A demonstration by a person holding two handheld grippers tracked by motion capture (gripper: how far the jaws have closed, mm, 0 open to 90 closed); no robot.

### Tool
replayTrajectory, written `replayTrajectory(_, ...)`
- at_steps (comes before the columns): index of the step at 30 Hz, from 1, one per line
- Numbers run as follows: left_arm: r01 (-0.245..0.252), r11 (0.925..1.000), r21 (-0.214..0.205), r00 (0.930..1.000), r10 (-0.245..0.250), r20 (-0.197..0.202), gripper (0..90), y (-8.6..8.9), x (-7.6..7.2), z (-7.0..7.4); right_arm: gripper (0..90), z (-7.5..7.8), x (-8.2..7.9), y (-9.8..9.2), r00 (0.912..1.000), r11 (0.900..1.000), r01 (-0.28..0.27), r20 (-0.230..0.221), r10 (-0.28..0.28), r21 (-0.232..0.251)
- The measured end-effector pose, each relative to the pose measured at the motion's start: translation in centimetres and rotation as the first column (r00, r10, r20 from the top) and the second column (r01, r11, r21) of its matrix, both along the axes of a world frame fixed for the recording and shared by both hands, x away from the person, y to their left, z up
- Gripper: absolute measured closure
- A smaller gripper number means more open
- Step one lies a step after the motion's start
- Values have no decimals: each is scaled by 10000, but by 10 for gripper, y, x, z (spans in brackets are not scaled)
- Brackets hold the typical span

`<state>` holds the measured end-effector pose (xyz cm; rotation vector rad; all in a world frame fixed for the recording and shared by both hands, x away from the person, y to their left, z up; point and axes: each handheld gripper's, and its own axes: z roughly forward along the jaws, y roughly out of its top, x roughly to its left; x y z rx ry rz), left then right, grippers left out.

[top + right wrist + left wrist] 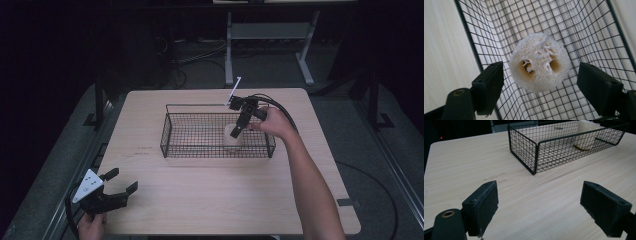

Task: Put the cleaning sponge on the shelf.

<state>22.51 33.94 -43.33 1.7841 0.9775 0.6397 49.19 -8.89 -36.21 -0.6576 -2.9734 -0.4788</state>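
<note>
A black wire basket (200,150) stands on the far middle of the wooden table (210,195). Inside it, near its right end, a pale loofah piece (232,142) stands upright. My right gripper (237,129) reaches down into the basket from the right and is open. In the right gripper view the loofah (540,65) shows its holed top between the spread jaws, touching neither. My left gripper (123,180) rests open over the table's near left corner, holding nothing. From there the basket (537,152) and loofah (585,137) lie ahead of my left gripper (539,202).
The basket's walls (474,50) close in on the right gripper on both sides. Bare wood (549,195) stretches between the left gripper and the basket. A white frame (270,30) and cables (195,57) sit on the floor beyond the table's far edge.
</note>
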Motion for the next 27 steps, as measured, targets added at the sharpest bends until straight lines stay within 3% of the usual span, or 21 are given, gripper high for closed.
replayTrajectory(15,63,10000,22,10000,-63,-16,141,-2,-1,0,191,29,-19,-11,9986,9990,-110,528,87,423)
replayTrajectory(27,22,10000,-15,10000,-22,-4,141,-1,-2,0,188,36,-31,-18,9982,9977,-317,525,286,593)
